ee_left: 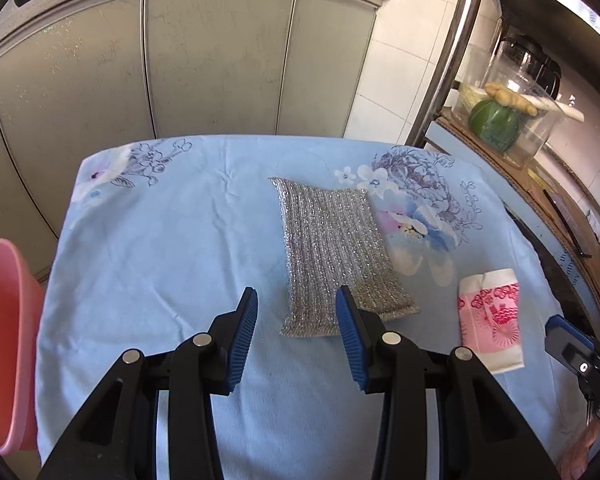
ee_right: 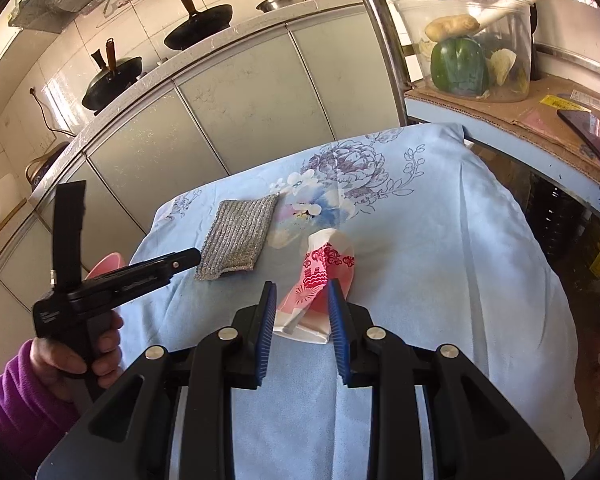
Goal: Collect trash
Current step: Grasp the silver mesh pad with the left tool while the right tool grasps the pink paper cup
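Right now the picking-up step is going on. The right gripper point(ee_right: 302, 312) is sitting around the squashed paper cup point(ee_right: 324, 276) (white with red flowers), which is lying on its side on the blue cloth point(ee_right: 440, 248). Its blue pads point(ee_right: 269, 320) are looking like they are pressing on the near end of the cup, but the cup is hiding the spot, so I am only guessing it is squeezed.

The left gripper point(ee_left: 296, 320) is hanging with its fingers apart and nothing between them. It is pointing at the near edge of the shiny silver scrub pad point(ee_left: 332, 248), which is lying flat just beside the cup.

A pink bin point(ee_left: 4, 332) is waiting at the left edge of the table. Next, I think the cup is needing a lift and a trip over to that bin, and the left fingers are needing to come down around the pad's edge.
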A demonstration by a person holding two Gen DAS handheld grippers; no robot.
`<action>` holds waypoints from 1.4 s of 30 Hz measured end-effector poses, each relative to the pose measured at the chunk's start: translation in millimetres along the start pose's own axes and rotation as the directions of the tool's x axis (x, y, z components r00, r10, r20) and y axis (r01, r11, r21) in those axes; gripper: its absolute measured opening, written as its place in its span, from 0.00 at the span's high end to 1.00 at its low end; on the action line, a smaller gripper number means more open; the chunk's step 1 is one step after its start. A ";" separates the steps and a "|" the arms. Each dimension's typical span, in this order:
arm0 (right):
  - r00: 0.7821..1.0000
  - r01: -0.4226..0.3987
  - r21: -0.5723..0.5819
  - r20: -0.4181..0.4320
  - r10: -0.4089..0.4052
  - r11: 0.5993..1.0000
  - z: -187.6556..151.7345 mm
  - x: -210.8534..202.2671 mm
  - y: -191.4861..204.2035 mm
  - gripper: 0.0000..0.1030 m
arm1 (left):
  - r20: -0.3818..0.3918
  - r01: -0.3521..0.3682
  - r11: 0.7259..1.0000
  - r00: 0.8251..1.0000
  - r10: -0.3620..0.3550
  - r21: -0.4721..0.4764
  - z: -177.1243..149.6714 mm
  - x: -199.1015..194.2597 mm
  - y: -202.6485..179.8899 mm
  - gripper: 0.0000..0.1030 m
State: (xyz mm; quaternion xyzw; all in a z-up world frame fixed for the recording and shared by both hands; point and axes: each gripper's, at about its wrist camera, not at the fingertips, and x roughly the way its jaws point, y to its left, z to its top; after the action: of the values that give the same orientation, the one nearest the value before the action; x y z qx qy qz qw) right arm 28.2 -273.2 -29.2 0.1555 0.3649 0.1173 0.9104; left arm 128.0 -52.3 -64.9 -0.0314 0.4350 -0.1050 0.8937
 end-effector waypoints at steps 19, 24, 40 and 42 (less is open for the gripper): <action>0.999 -0.004 0.030 -0.037 0.005 1.000 -0.5 13.9 -7.0 0.74 | 0.025 0.056 0.998 0.998 -0.056 0.002 -2.4 5.4 -9.2 0.94; 0.999 -0.013 0.028 -0.043 0.014 1.000 -0.3 15.2 -7.0 0.74 | 0.076 0.062 0.998 0.995 -0.064 0.033 -4.3 -16.8 -16.5 0.94; 0.998 -0.002 0.028 -0.062 0.004 1.000 -1.4 25.7 -3.8 0.74 | 0.135 0.095 0.995 0.986 -0.100 0.044 -14.6 -60.0 -18.3 0.95; 0.997 0.002 0.026 -0.071 -0.001 1.000 -1.3 28.5 -4.6 0.74 | 0.136 0.099 0.994 0.985 -0.104 0.046 -16.0 -61.8 -18.3 0.95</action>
State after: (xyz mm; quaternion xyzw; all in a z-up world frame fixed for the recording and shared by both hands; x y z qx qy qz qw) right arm 47.9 -267.9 -49.6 0.1629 0.3989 0.1172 0.8948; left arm 75.4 -56.4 -24.5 -0.0433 0.3676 -0.1563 0.9157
